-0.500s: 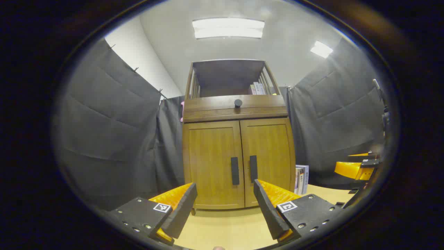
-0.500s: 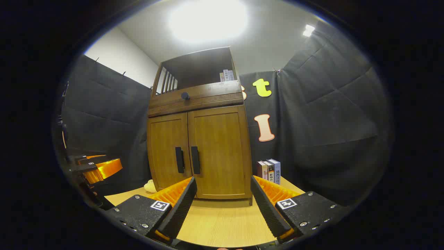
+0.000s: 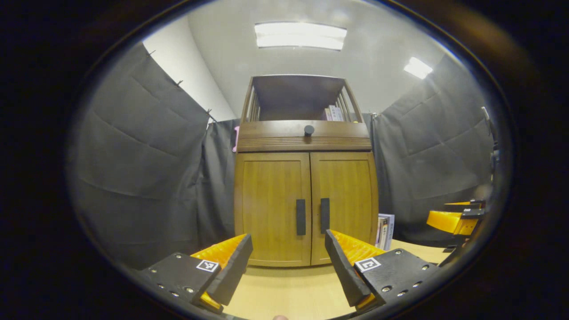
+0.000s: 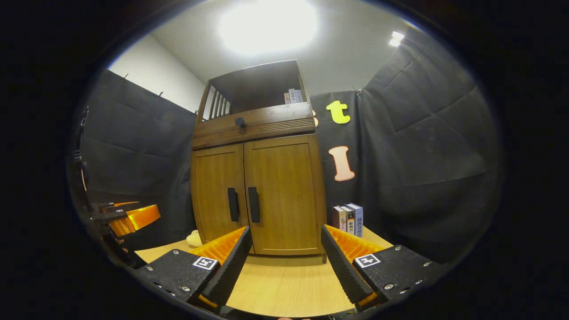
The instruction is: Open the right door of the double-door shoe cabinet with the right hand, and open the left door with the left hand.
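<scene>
The shoe cabinet (image 3: 306, 195) stands mid-frame with left door (image 3: 272, 209) and right door (image 3: 343, 205) closed, while the left gripper (image 3: 288, 262) and right gripper (image 4: 286, 258) gape unladen at bottom centre.

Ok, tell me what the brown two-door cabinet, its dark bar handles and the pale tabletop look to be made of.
Brown two-door cabinet: wood or wood veneer, satin finish, judging by vertical grain lines on the panels. Dark bar handles: matte black, metal or plastic; the look cannot settle which. Pale tabletop: light wood or laminate, fine straight grain, smooth with little glare.
</scene>
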